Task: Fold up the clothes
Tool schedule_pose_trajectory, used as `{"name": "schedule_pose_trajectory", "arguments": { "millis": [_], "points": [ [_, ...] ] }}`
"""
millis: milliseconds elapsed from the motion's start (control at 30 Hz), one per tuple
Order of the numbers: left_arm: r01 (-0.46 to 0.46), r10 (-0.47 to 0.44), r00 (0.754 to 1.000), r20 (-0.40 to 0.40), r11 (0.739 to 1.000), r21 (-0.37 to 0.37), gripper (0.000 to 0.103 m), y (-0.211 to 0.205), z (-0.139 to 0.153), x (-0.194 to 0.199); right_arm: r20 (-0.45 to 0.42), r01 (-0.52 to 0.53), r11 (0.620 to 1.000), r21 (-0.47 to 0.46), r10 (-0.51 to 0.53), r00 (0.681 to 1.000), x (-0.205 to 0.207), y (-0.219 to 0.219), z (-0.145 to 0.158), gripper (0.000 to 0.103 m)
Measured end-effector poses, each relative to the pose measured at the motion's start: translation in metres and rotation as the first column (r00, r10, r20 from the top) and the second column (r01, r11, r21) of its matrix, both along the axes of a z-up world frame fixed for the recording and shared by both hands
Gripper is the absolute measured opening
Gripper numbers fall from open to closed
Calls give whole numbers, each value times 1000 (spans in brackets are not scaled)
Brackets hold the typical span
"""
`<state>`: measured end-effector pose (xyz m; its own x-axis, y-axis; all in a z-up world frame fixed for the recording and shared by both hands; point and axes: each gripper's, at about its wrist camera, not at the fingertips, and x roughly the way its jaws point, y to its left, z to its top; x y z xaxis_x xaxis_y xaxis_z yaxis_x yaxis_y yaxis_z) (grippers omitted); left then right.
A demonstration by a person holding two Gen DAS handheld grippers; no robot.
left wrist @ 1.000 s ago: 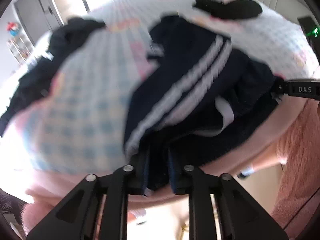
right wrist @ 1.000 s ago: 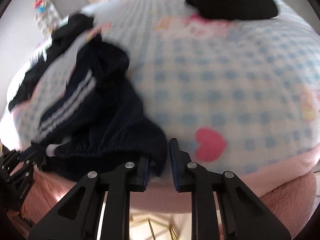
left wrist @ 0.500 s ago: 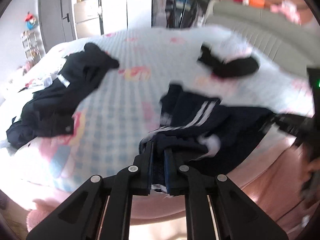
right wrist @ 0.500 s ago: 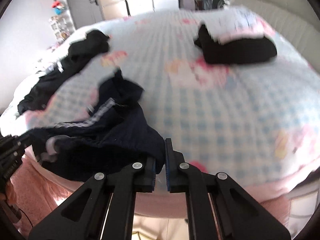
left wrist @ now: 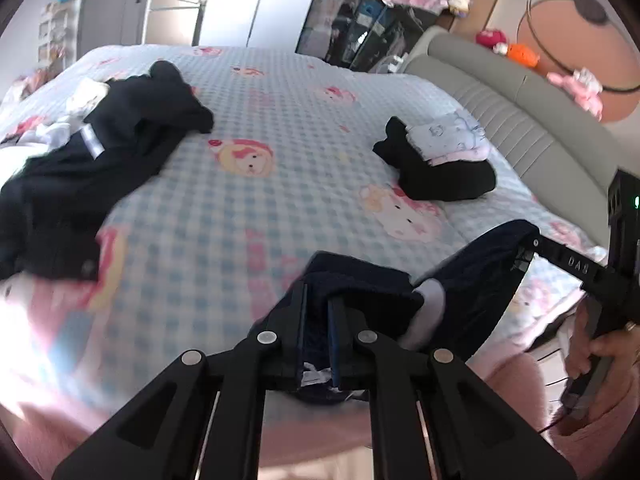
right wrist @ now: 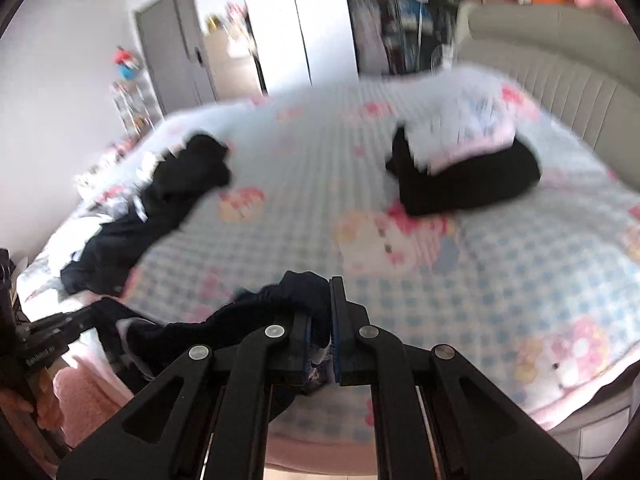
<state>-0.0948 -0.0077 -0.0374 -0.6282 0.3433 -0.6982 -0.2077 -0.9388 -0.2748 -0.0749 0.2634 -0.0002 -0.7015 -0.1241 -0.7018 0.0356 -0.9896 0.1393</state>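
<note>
A dark navy garment (left wrist: 472,292) hangs stretched between both grippers, above the near edge of the bed. My left gripper (left wrist: 318,300) is shut on one end of it, cloth bunched between the fingers. My right gripper (right wrist: 322,312) is shut on the other end (right wrist: 256,312). In the left wrist view the right gripper (left wrist: 528,256) shows at the right edge with a hand on its handle. In the right wrist view the left gripper (right wrist: 86,316) pokes in at lower left. The garment's lower part drops out of sight.
The bed (left wrist: 288,120) has a blue checked cartoon-print cover. A loose pile of black clothes (left wrist: 92,160) lies at left. A folded stack, pale items on a black one (left wrist: 440,164), sits at right near the grey headboard (left wrist: 520,116). Wardrobes stand behind.
Both grippers have risen and tilted up, lifting the navy garment off the bed. The striped cloth that lay spread on the cover now hangs between them, and far more of the room shows.
</note>
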Motion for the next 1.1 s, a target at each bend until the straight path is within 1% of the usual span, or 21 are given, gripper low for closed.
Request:
{"name": "schedule_pose_trajectory", "arguments": {
  "millis": [33, 67, 100, 133, 200, 233, 300, 367, 400, 433, 467, 533, 567, 633, 733, 800, 833, 867, 967, 1033, 1100],
  "points": [
    [1, -2, 1000, -16, 1000, -7, 9, 3, 11, -10, 4, 4, 1000, 0, -4, 1000, -11, 3, 4, 6],
    [13, -13, 998, -57, 1000, 1, 9, 7, 32, -19, -11, 8, 1000, -2, -8, 1000, -20, 6, 14, 5],
    [24, -23, 995, -101, 1000, 8, 9, 10, 54, -28, -45, 13, 1000, -5, -13, 999, -27, 9, 32, 5],
    [25, -23, 986, -166, 1000, 13, 9, 12, 82, -34, -93, 19, 1000, -10, -20, 995, -33, 12, 56, 5],
    [9, -5, 954, -300, 1000, 11, 9, 13, 141, -37, -219, 35, 999, -13, -37, 975, -33, 18, 109, 6],
    [6, 2, 945, -327, 1000, 22, 9, 11, 155, -36, -286, 43, 999, -14, -45, 957, -29, 21, 135, 6],
    [0, 17, 926, -378, 999, 44, 9, 8, 182, -34, -352, 40, 999, -25, -47, 935, -18, 23, 159, 6],
    [-13, 34, 928, -370, 998, 60, 10, 3, 176, -28, -403, 32, 999, -39, -45, 914, -7, 26, 177, 6],
    [-19, 42, 931, -363, 998, 66, 10, 1, 172, -26, -406, 20, 999, -42, -36, 913, -3, 24, 174, 6],
    [-30, 47, 942, -332, 998, 54, 10, 1, 156, -25, -394, 3, 999, -42, -20, 919, 1, 21, 162, 6],
    [-37, 50, 963, -265, 998, 53, 10, 1, 127, -26, -360, -1, 999, -43, -14, 933, 3, 19, 144, 6],
    [-51, 56, 990, -127, 998, 48, 10, 1, 70, -29, -258, 8, 999, -46, -20, 966, 3, 16, 100, 6],
    [-57, 60, 997, -57, 997, 46, 9, 1, 41, -30, -207, 13, 999, -47, -23, 978, 3, 15, 78, 6],
    [-73, 71, 995, 71, 997, 21, 10, 2, -17, -27, -101, 23, 999, -48, -28, 994, 4, 12, 34, 7],
    [-71, 80, 976, 205, 996, -54, 10, 10, -78, -15, 59, 38, 998, -47, -35, 998, 4, 8, -32, 7],
    [-62, 80, 962, 259, 995, -77, 10, 12, -100, -8, 165, 48, 998, -45, -40, 986, 5, 6, -76, 7],
    [-64, 87, 960, 266, 994, -92, 10, 12, -105, -5, 217, 52, 998, -44, -42, 975, 5, 4, -98, 7],
    [-67, 85, 960, 267, 995, -77, 10, 9, -105, -2, 242, 57, 997, -45, -44, 969, 7, 5, -109, 7],
    [-74, 81, 960, 270, 997, -33, 10, 3, -105, 6, 253, 68, 996, -51, -53, 966, 21, 10, -120, 7],
    [-65, 71, 961, 267, 997, -31, 10, 1, -101, 4, 260, 77, 995, -55, -60, 964, 30, 14, -126, 7],
    [-58, 68, 962, 265, 997, -46, 11, 3, -107, 8, 270, 82, 995, -53, -65, 961, 39, 15, -131, 7]
  ]
}}
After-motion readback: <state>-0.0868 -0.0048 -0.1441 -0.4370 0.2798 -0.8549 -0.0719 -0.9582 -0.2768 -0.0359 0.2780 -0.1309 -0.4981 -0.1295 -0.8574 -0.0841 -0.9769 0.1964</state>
